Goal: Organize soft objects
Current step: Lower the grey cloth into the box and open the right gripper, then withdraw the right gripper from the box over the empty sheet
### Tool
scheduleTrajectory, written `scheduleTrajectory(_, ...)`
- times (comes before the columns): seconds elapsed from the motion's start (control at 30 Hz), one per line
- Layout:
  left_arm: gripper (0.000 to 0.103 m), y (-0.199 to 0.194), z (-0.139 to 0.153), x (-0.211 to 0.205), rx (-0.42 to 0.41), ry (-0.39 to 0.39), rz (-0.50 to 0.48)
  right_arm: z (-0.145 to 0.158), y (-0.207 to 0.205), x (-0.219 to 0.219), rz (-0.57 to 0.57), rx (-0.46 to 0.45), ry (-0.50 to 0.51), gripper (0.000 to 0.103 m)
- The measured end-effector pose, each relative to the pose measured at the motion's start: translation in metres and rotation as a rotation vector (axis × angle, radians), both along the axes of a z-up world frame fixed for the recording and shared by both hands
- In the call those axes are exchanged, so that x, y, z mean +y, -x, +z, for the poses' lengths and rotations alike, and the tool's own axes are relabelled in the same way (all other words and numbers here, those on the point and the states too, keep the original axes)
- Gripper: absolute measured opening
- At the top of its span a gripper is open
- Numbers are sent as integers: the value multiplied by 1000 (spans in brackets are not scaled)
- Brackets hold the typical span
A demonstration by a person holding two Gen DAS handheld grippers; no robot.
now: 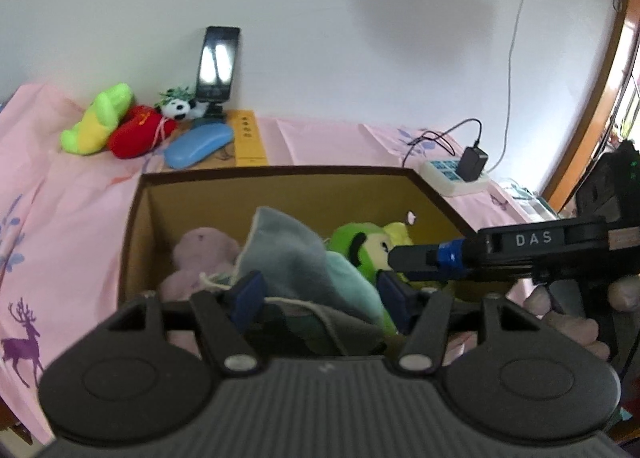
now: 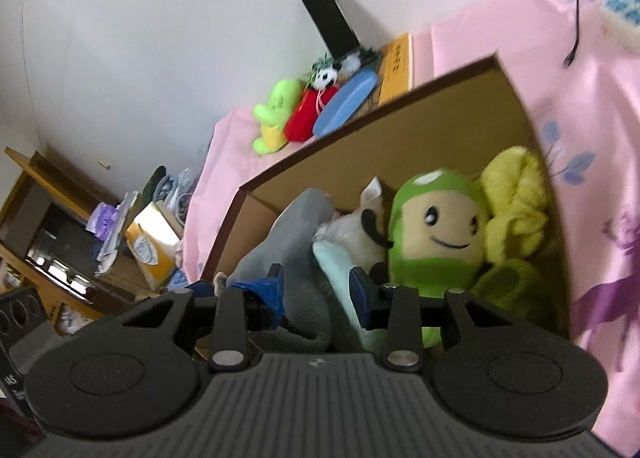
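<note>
Cardboard box (image 1: 192, 186) holding green doll (image 2: 436, 226) and grey-blue plush (image 1: 280, 250); left gripper (image 1: 320, 290) spread around the plush, right gripper (image 2: 316, 290) parted, grip unclear

Matt brown cardboard box (image 1: 280, 194) holds fuzzy plush toys (a green doll (image 2: 436, 226)), on smooth pink cloth (image 1: 72, 218).

Left gripper (image 1: 320, 294) jaws apart; right gripper (image 2: 318, 290) jaws apart
</note>
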State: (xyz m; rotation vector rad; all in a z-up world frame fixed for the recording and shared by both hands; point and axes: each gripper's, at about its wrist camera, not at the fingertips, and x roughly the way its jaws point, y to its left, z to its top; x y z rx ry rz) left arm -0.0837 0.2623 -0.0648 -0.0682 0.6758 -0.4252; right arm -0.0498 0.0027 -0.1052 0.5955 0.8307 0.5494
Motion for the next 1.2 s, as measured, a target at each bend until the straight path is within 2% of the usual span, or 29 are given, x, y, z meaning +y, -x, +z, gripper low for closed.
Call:
scheduleTrajectory(0.17, 63, -1, -2, -16, 21, -50, 6, 7, 15, -9, -58, -52, 82, 20)
scheduleTrajectory(0.4, 66, 8, 1, -41, 11, -104, 27, 16, 38, -27, -120, -97, 165, 20)
scheduleTrajectory(0.7, 69, 16, 13, -91, -23, -177, 136, 25, 66, -58, -236, -138, 253, 20)
scheduleTrajectory(0.8, 69, 21, 12, -112, -37, -230, 186, 25, 74, -73, -274, -134, 281, 21)
scheduleTrajectory(0.87, 69, 20, 10, -124, 1, -265, 214, 25, 78, -81, -276, -117, 312, 21)
scheduleTrajectory(1.0, 69, 19, 6, -143, 100, -222, 202, 23, 86, -97, -283, -100, 359, 22)
scheduleTrajectory(1.2, 69, 23, 0, -172, 143, -258, 244, 22, 95, -124, -293, -86, 374, 22)
